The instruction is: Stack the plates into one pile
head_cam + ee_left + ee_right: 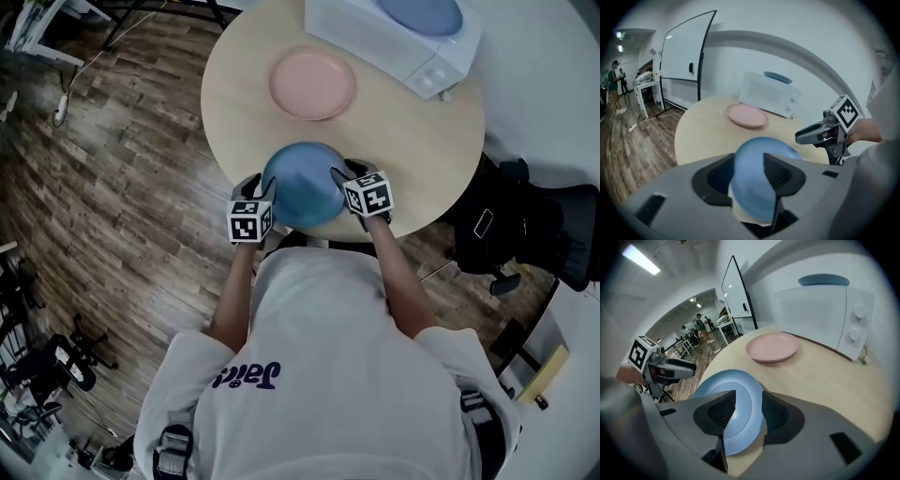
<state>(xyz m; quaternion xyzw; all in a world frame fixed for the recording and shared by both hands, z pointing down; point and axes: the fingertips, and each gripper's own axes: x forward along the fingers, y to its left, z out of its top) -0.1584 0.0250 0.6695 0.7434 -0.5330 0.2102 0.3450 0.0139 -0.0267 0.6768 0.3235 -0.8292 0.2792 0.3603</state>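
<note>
A blue plate (302,183) sits at the near edge of the round wooden table (412,141). My left gripper (258,186) is at its left rim and my right gripper (339,173) at its right rim. In the left gripper view the blue plate (764,154) fills the gap of the left gripper (747,173), whose jaws stand apart. The right gripper (749,411) is likewise open around the plate's rim (726,390). A pink plate (312,84) lies farther back at mid-table. Another blue plate (422,14) rests on the white microwave (394,37).
The microwave takes up the table's far right. A black chair with a bag (525,225) stands right of the table. A whiteboard (686,51) and people (616,84) are far off to the left, over wood flooring (122,169).
</note>
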